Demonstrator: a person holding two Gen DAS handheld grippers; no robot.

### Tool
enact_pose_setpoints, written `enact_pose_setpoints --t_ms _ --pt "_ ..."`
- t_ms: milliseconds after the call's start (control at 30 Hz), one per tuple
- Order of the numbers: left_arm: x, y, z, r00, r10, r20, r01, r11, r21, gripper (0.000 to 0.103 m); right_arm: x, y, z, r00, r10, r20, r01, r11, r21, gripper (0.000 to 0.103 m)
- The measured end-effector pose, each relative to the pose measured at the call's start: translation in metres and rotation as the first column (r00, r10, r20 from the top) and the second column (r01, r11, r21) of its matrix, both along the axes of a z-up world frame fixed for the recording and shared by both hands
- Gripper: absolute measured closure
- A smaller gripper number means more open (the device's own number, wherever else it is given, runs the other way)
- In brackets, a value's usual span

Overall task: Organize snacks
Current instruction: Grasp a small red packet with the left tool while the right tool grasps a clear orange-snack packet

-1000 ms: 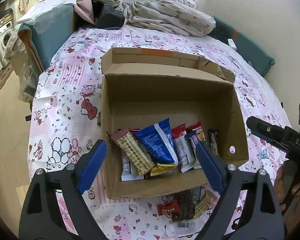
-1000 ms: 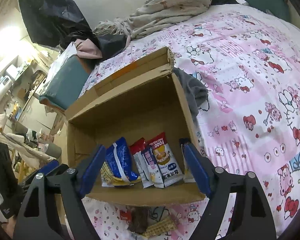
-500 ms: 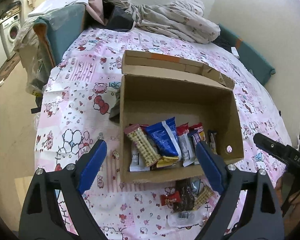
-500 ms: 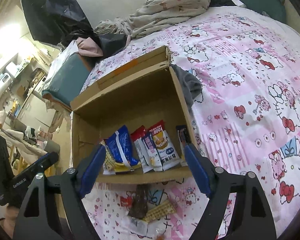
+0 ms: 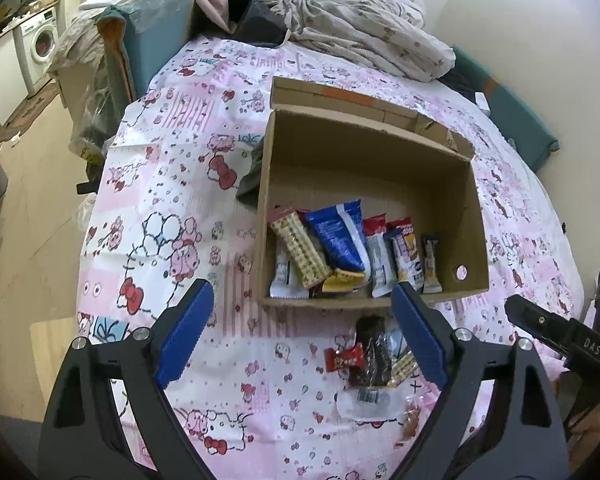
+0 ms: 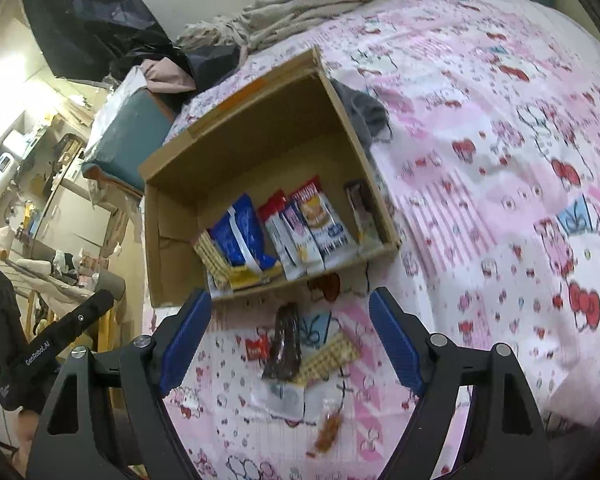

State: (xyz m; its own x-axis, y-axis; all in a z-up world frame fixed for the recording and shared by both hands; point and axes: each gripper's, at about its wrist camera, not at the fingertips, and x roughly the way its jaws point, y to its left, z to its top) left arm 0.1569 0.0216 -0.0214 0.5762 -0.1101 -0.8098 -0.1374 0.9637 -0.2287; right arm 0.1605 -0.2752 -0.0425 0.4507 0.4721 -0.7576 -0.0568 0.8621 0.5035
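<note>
Packets stood in the open cardboard box (image 5: 364,160) at frame center; loose snacks (image 5: 370,354) lay below it.

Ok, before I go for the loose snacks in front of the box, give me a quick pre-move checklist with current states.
1. Left claw open and holding nothing: ok.
2. Right claw open and holding nothing: ok.
3. Loose snacks reachable on the bedspread: dark brown bar, small red packet, waffle-pattern packet, clear packet, small orange snack: ok.
4. Dark brown bar free to lift alone: not ok, it overlaps the waffle-pattern packet.
5. Cardboard box open, with bare floor behind the row of packets: ok.
6. Claws clear of each other: ok, apart in both views.
</note>
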Motion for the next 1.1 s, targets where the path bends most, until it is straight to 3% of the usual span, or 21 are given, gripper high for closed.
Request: enact_pose_setpoints --t_ms 167,433,567,800,833,967,1100 --pt "-0.008 -0.001 -0.011 0.999 -0.005 -0.048 0.003 1.0 -0.029 0.015 -0.012 -0.007 -0.012 0.997 -0.026 -0.067 0.029 0.998 0.049 0.02" --pt "-0.011 -0.005 -0.03 0.994 0.009 -0.11 -0.013 0.999 -0.03 0.015 -0.014 -0.008 -0.039 0.98 -0.068 -0.186 0.063 0.997 -0.035 0.02" --pt "-0.009 -0.011 -0.04 0.989 -0.005 -0.148 0.002 1.0 -0.025 0.015 -0.01 -0.017 -0.056 0.96 -0.087 -0.264 0.107 0.992 0.062 0.02" --pt "0.007 -0.037 -0.078 0.966 -0.047 -0.255 0.03 0.997 -0.07 0.015 -0.006 -0.026 -0.061 0.947 -0.128 -0.293 0.159 0.984 0.083 0.02" --pt "0.011 -0.043 -0.086 0.961 -0.057 -0.272 0.034 0.995 -0.088 0.016 -0.005 -0.027 -0.062 0.946 -0.133 -0.296 0.165 0.983 0.086 0.02" --pt "0.023 -0.061 -0.116 0.936 -0.081 -0.344 0.024 0.986 -0.168 0.036 -0.002 -0.028 -0.06 0.947 -0.129 -0.294 0.168 0.979 0.111 0.02" --pt "0.029 -0.064 -0.139 0.92 -0.031 -0.39 -0.051 0.979 -0.199 0.039 -0.002 -0.028 -0.061 0.947 -0.125 -0.295 0.166 0.979 0.117 0.02"
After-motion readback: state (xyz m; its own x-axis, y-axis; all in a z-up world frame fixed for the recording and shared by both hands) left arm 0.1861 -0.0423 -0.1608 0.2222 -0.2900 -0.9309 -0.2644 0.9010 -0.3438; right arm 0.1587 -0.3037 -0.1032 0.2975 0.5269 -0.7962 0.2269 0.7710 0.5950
